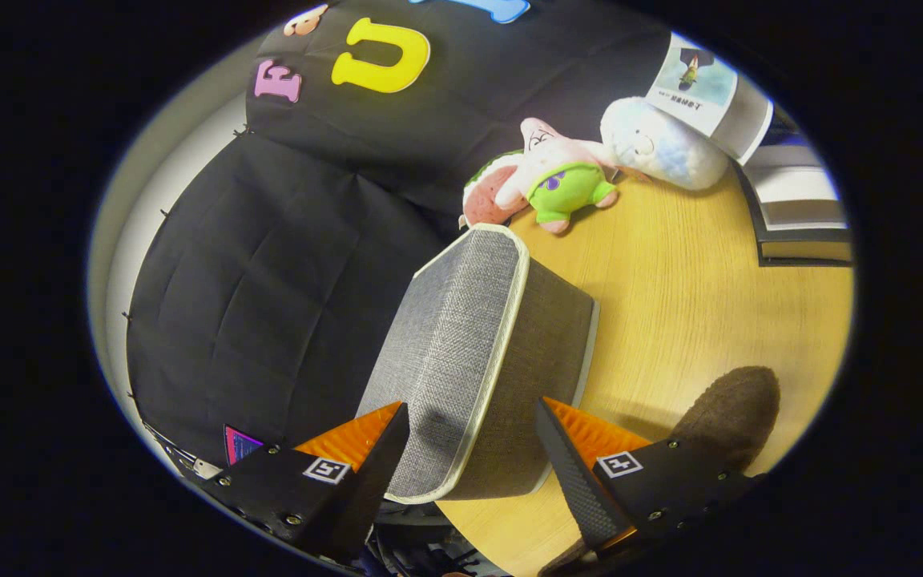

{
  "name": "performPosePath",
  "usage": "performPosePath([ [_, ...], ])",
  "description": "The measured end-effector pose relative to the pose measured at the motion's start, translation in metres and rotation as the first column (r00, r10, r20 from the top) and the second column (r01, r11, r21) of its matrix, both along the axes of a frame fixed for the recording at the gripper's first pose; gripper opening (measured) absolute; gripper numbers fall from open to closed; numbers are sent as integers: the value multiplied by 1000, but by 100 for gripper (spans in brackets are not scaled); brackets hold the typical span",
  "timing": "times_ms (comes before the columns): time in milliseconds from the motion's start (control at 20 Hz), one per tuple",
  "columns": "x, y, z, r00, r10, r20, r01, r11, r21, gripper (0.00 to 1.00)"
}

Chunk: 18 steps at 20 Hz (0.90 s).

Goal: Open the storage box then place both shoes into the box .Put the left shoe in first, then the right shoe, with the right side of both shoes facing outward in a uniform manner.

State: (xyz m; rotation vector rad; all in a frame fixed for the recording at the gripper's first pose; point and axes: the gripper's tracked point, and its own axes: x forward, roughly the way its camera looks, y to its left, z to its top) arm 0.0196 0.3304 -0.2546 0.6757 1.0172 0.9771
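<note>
The grey fabric storage box [477,336] with pale piping stands on the wooden table [694,272]; its lid lies flat on it. My gripper [473,405] holds the box's near end. One of the fingers [365,449] lies on the lid's top face and the other [582,457] against the darker side wall, both seeming to press on the lid's rim. A brown fuzzy shoe [738,409] lies on the table just beyond the finger on the side wall, partly hidden by it. A brown scrap shows below that finger, too little to identify.
Beyond the box, at the table's far end, lie a pink and green star plush [562,172], a reddish plush [485,196] and a white plush [662,144]. A booklet [706,88] leans there, next to stacked books [802,208].
</note>
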Motion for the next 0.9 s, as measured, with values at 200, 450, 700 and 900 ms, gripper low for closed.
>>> performPosePath([
  [200, -3, 10, -1, 997, 26, -67, -22, 998, 62, 95],
  [450, -7, 17, 8, 988, 45, -145, -24, 989, 144, 80],
  [700, -2, 52, 10, 985, 31, -173, 2, 982, 186, 23],
  [900, 4, 3, 31, 989, 43, -142, -17, 983, 181, 9],
])
